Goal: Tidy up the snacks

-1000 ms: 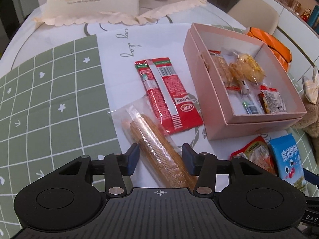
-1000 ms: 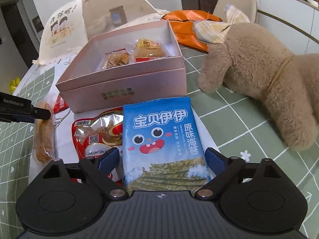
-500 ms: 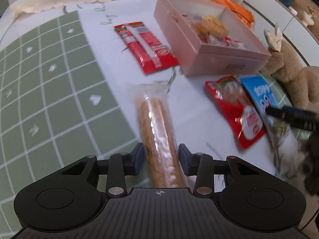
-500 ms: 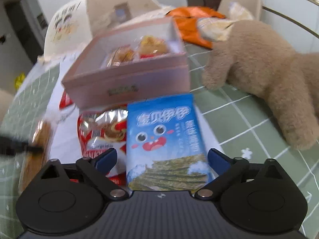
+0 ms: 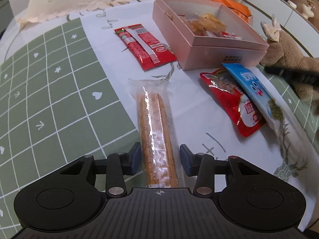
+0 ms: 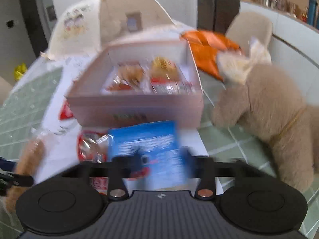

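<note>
My left claw [image 5: 159, 160] clamps the long wafer stick packet [image 5: 157, 131]; my right claw [image 6: 162, 164], blurred, pinches the blue seaweed packet [image 6: 147, 139] before the pink box [image 6: 135, 107].

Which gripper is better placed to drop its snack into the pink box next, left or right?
Right, probably. The right gripper has the blue seaweed packet between its fingers directly in front of the pink box. The left gripper straddles the long biscuit pack, farther from the box.
</note>
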Action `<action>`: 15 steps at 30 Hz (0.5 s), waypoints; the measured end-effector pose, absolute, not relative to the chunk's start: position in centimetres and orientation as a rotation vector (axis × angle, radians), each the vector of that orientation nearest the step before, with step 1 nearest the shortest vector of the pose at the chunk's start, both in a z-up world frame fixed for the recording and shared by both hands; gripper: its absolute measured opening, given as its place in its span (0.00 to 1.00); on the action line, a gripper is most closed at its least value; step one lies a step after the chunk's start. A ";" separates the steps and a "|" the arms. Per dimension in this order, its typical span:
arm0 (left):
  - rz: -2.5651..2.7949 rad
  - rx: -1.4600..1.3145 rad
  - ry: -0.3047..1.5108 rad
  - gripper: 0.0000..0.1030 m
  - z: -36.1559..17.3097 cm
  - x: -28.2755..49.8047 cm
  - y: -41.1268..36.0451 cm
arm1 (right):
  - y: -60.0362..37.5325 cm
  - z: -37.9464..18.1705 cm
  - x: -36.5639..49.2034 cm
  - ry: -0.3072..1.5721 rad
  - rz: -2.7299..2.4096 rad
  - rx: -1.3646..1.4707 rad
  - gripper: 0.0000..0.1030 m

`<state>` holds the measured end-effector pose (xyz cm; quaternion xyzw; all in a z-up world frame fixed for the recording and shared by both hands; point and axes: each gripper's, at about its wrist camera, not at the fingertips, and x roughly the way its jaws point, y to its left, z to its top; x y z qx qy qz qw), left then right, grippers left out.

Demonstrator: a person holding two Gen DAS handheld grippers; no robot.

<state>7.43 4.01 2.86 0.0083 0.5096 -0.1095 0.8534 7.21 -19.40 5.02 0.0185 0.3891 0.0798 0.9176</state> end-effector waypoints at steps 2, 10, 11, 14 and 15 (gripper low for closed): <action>-0.216 0.054 1.059 0.44 2.8 7.2 3.4 | -19.6 6.5 6.6 0.746 0.187 0.055 0.27; -0.202 0.075 1.051 0.45 2.7 7.1 3.1 | -19.6 4.8 6.7 0.853 0.252 0.065 0.79; -0.203 0.067 1.049 0.45 2.8 7.1 3.1 | -19.5 4.3 6.8 0.866 0.250 0.073 0.79; -0.207 0.053 1.042 0.45 2.8 6.9 3.3 | -19.5 2.8 7.6 0.914 0.272 0.149 0.81; -0.208 0.051 1.040 0.45 2.8 6.9 3.4 | -19.5 2.3 7.8 0.924 0.287 0.178 0.84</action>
